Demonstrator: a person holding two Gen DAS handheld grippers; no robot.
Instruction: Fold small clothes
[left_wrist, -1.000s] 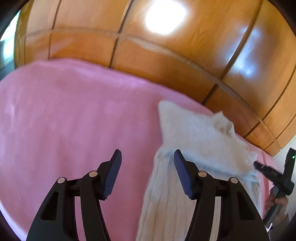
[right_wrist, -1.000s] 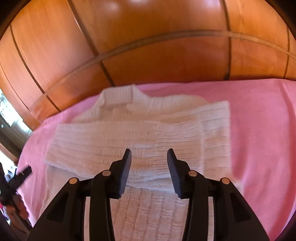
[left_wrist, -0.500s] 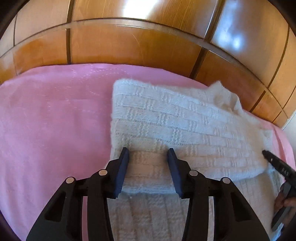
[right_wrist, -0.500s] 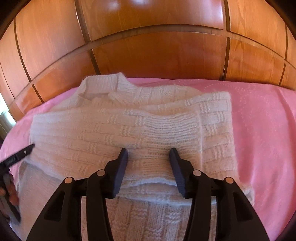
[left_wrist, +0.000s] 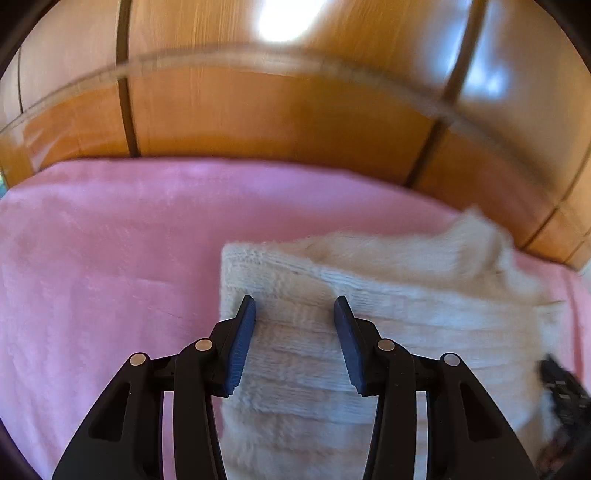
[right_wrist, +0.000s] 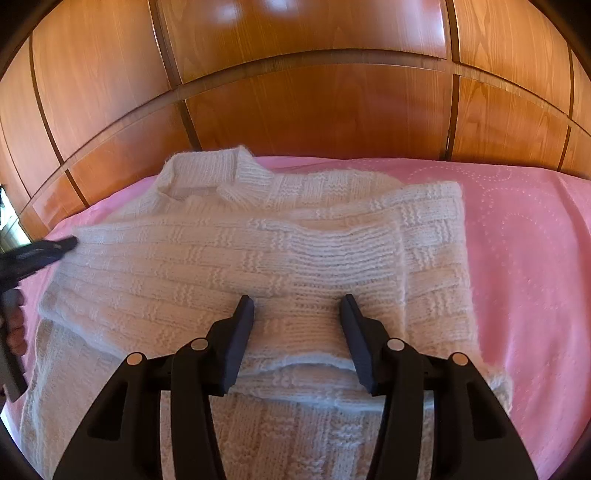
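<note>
Two grippers hovered over one white knitted sweater (right_wrist: 258, 258), neither holding anything. The sweater lay flat on a pink blanket (right_wrist: 524, 236), collar toward the wooden panelled wall (right_wrist: 314, 107), with both sleeves already folded crosswise over the chest so that the garment formed a rough rectangle. That layout read as the middle of the fold: sleeves in, body not yet doubled over.

The right gripper (right_wrist: 297, 314) stood with its jaws apart, the gap straddling the cuff edge of the upper sleeve near the sweater's right fold. No fabric sat between the pads; whether the fingertips touched the knit could not be told. Position suggested it was either checking the sleeve lay flat or lining up for the next grasp.

The left gripper (left_wrist: 295, 314) was likewise spread wide, above the sweater's (left_wrist: 369, 332) left folded edge, pink blanket showing to its left. This view was motion-blurred, so contact was unclear. The right gripper's tip showed dark at the far right edge of this view, and the left gripper's tip at the left edge of the right view, confirming one tool at each side of the garment.

Judgement: symmetric placement at the two side edges suits a two-handed lift of the hem toward the collar. Loose, thick knit could let the sleeves slip out of place during that lift.
</note>
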